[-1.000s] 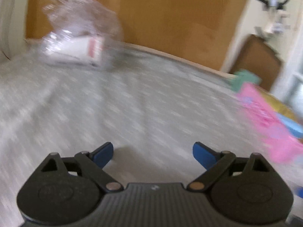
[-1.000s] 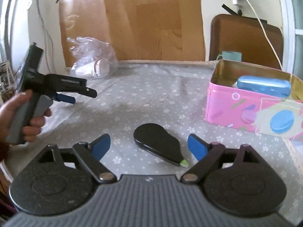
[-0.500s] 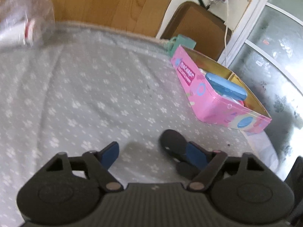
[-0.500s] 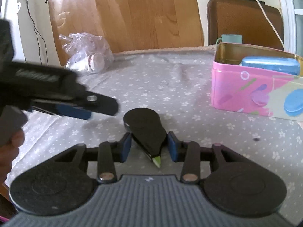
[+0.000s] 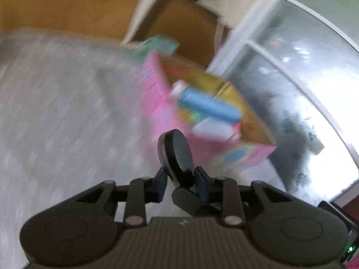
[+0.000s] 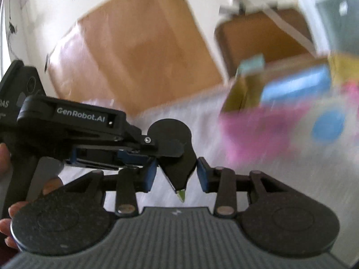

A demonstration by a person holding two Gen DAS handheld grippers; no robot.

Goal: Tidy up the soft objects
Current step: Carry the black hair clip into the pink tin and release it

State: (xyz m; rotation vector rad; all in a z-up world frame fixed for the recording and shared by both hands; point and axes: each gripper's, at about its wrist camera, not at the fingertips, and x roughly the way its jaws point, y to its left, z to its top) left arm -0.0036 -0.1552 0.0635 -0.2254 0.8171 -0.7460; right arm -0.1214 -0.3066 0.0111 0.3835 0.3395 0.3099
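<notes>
A flat black teardrop-shaped case (image 6: pixel 172 159) with a green tip hangs above the grey cloth, held from two sides. My right gripper (image 6: pixel 176 173) has its blue pads against the narrow end, and its jaws are closing. My left gripper (image 6: pixel 161 151) reaches in from the left and clamps the wide round end. In the left wrist view the case (image 5: pixel 177 154) stands edge-on between that gripper's (image 5: pixel 180 180) pads, whose jaws are closing too. An open pink tin (image 5: pixel 157 94) sits beyond on the right, with a blue case (image 5: pixel 208 105) inside.
Grey patterned cloth (image 5: pixel 67 112) covers the table. The pink tin (image 6: pixel 258 130) and its blue case (image 6: pixel 296 87) are blurred at the right. A teal cup (image 5: pixel 161 44) stands behind the tin. A hand (image 6: pixel 6 157) grips the left tool's handle. Brown board and a window lie behind.
The right gripper closed on the black case, raised it off the cloth and rolled. The left gripper swung right from the plastic bag and closed on the case's round end.
</notes>
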